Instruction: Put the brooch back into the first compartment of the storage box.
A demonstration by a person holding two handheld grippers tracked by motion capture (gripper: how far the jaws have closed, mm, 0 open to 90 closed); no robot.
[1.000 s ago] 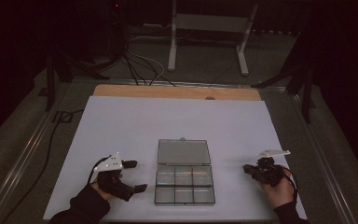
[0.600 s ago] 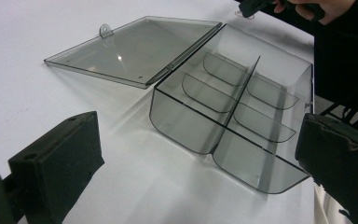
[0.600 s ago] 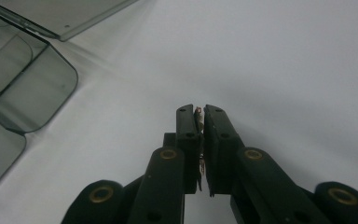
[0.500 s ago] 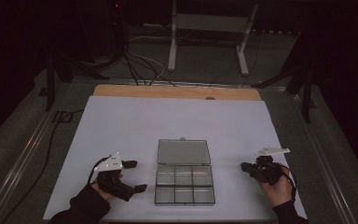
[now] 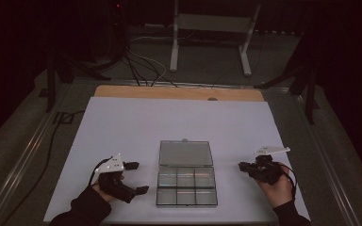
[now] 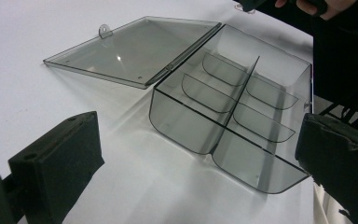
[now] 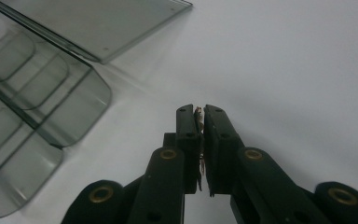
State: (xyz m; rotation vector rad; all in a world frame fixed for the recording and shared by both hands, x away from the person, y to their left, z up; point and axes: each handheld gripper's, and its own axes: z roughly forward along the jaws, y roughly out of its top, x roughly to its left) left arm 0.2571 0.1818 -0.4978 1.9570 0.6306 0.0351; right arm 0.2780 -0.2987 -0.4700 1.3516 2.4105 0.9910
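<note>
Left gripper (image 5: 138, 177) wide open, right gripper (image 5: 242, 166) closed, flanking open clear box (image 5: 186, 186)

A clear, smoke-tinted plastic organiser box (image 5: 186, 185) lies open at the lower centre of the high view, flat on the white worktop (image 5: 122, 127). Its shallow rectangular base has rounded corners and is split by one long divider and curved cross walls into six compartments, two rows of three; all are bare. The flat hinged lid (image 5: 185, 153) is folded fully back and rests on the worktop just beyond the base, joined to it along the far long edge, with a small latch tab (image 5: 184, 140) at its outer rim. In the left gripper view the box (image 6: 233, 107) fills the centre right, with its lid (image 6: 135, 46) at upper left.
</note>
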